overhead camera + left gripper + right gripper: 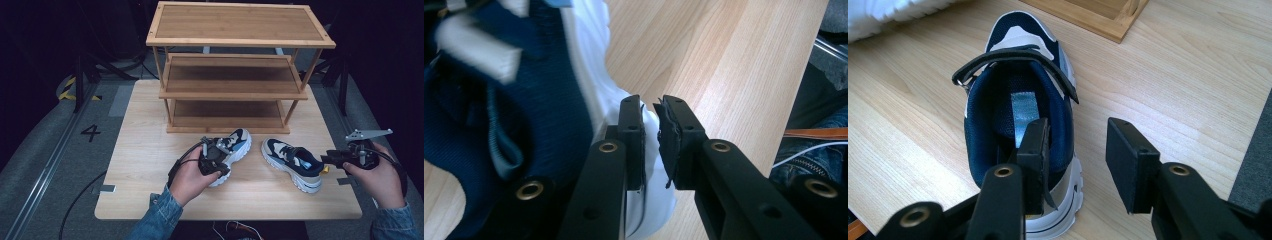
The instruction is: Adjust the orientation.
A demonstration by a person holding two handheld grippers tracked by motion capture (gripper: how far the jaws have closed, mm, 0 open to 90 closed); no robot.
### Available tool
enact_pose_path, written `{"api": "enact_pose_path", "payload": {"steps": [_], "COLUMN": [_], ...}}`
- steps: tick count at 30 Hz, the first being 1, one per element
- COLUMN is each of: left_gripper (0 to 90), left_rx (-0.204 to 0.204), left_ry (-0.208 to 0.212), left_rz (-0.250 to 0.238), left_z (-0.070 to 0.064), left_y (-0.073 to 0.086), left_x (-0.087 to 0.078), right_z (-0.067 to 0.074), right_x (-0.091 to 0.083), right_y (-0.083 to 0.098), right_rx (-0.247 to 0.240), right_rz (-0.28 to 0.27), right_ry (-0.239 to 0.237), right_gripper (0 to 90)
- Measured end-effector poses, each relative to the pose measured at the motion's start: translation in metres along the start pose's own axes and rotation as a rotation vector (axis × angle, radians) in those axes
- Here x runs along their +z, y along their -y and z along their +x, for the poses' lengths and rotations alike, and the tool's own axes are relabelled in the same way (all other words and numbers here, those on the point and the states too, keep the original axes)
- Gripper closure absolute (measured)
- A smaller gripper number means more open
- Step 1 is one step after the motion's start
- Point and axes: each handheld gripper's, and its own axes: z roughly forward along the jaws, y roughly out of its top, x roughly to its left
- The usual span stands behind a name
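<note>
High view: two navy, white and beige sneakers are seen on a pale wood-grain desk (150, 195), in front of a three-tier bamboo shoe rack (235, 65).

Left sneaker (234, 146): chunky white sole, ribbed navy collar fabric, a grey pull loop. In the left gripper view the left gripper (651, 125) is set at its heel; the white heel edge lies just left of and behind the jaws. Jaws nearly closed, a narrow gap between the pads, nothing seen pinched; one pad's black lining is frayed. Shoe cut off and blurred there.

Right sneaker (1020, 115): dark strap arched over the opening, silvery insole label. Right gripper (1078, 150) jaws stand half open, the left jaw over the heel opening, the right jaw beside the shoe; contact cannot be made out.
</note>
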Motion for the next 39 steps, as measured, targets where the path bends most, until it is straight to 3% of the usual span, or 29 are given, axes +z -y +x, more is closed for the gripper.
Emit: {"api": "enact_pose_path", "payload": {"steps": [6, 9, 13, 15, 17, 20, 23, 27, 30, 34, 39], "left_gripper": [78.5, 75.5, 69.0, 64.0, 59.5, 52.3, 52.0, 51.4, 53.3, 64.7, 76.3], "left_rx": [0.006, 0.017, 0.021, 0.021, 0.002, -0.021, -0.055, -0.073, -0.075, -0.08, -0.104], "left_ry": [0.036, 0.03, 0.02, 0.009, -0.032, -0.089, -0.096, -0.134, -0.14, -0.155, -0.189], "left_rz": [0.021, 0.024, -0.008, -0.03, -0.068, -0.082, -0.067, -0.056, -0.041, 0.0, 0.001], "left_z": [-0.006, -0.009, -0.011, -0.01, -0.007, 0.004, 0.015, 0.028, 0.036, 0.038, 0.041], "left_y": [-0.003, -0.005, -0.007, -0.008, -0.008, -0.007, -0.005, -0.007, -0.012, -0.018, -0.018], "left_x": [0.007, 0.006, -0.005, -0.014, -0.025, -0.036, -0.037, -0.026, -0.014, -0.003, -0.003], "right_z": [0.001, 0.0, 0.0, 0.0, 0.0, 0.0, 0.001, 0.004, 0.005, 0.005, 0.003], "right_x": [-0.001, -0.002, -0.001, -0.001, -0.002, -0.004, -0.006, -0.007, -0.008, -0.01, -0.014], "right_y": [0.0, 0.0, 0.0, 0.001, 0.001, 0.004, 0.005, 0.007, 0.01, 0.013, 0.017], "right_rx": [-0.004, 0.0, 0.001, 0.001, 0.0, 0.006, 0.018, 0.008, 0.021, 0.023, 0.031], "right_rz": [-0.009, -0.008, -0.006, -0.007, -0.007, -0.008, -0.011, -0.019, -0.01, -0.011, -0.011], "right_ry": [-0.003, -0.001, -0.003, -0.004, -0.004, 0.0, 0.005, 0.006, 0.01, 0.012, 0.021], "right_gripper": [62.5, 62.4, 62.4, 62.3, 62.1, 61.8, 61.5, 61.2, 61.2, 61.2, 61.2]}}
